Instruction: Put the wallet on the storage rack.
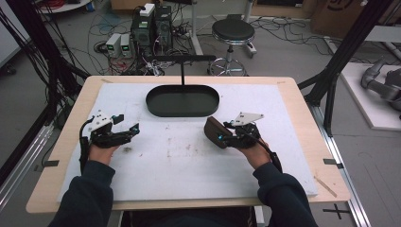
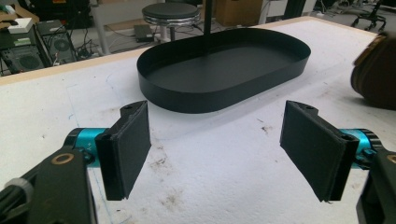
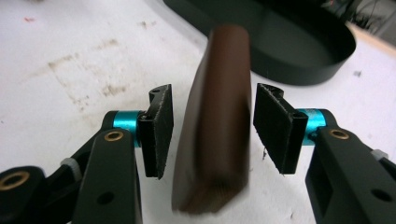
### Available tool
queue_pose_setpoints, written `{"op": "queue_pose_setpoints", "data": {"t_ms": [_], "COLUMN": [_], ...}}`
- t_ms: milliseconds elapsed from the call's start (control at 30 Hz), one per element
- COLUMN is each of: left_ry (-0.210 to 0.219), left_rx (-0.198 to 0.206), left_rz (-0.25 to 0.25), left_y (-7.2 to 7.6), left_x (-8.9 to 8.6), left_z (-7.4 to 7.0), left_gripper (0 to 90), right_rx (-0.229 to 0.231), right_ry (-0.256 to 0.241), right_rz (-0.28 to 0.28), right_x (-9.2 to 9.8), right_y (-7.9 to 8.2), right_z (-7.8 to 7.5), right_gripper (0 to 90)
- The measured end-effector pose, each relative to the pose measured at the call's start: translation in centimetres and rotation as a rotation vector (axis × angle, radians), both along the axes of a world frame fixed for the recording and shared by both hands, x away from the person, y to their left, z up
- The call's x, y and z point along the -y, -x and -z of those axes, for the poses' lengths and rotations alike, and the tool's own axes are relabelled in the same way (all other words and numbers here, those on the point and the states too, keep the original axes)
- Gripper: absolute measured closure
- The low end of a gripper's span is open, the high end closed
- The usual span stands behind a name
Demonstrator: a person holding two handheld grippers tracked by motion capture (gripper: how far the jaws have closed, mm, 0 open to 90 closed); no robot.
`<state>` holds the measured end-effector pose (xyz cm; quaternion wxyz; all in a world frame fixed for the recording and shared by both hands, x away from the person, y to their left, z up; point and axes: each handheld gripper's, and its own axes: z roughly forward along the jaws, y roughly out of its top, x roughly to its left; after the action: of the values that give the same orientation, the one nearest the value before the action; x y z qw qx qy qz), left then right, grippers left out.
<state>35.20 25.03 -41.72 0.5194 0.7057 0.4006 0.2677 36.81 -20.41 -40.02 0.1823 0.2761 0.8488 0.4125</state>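
Observation:
A brown, flat, rounded block [image 1: 213,128] stands on edge on the white mat, just below the right end of the black oval tray [image 1: 152,101]. My right gripper [image 1: 222,137] is around it. In the right gripper view the block [image 3: 219,116] sits between the two pads with a gap on each side, so the gripper [image 3: 212,135] is open, and the block looks blurred. My left gripper [image 1: 128,123] rests at the mat's left, open wide and holding nothing [image 2: 219,149]. It faces the tray [image 2: 201,100], which holds nothing, with the block [image 2: 376,79] at the right edge of the view.
A white mat [image 1: 189,165] with faint stains covers the wooden table. A black post [image 1: 182,71] with a crossbar rises at the tray's far side. Beyond the table stand a stool [image 1: 232,33], computer boxes [image 1: 151,26] and floor cables. Black frame struts [image 1: 340,56] stand at the right.

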Motion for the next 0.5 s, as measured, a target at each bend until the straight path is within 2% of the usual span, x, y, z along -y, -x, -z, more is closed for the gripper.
{"op": "queue_pose_setpoints", "data": {"t_ms": [133, 333, 433, 500], "left_ry": [-0.001, -0.005, -0.005, -0.004], "left_rx": [-0.002, -0.002, -0.003, -0.003], "left_rz": [0.001, 0.007, 0.008, 0.008], "left_y": [0.0, 0.0, 0.0, 0.0], "left_x": [0.0, 0.1, 0.1, 0.1], "left_z": [0.0, 0.0, 0.0, 0.0], "left_gripper": [24.4, 24.4, 24.4, 24.4], "right_rx": [-0.034, -0.053, -0.071, -0.074], "right_ry": [-0.001, 0.037, 0.053, 0.05], "right_rz": [-0.004, 0.001, -0.001, -0.004], "right_x": [-0.2, -0.9, -1.0, -0.9], "right_y": [-0.2, -0.7, -0.9, -0.9], "right_z": [0.7, 1.5, 1.7, 1.6], "right_gripper": [46.5, 47.1, 58.9, 63.7]}}
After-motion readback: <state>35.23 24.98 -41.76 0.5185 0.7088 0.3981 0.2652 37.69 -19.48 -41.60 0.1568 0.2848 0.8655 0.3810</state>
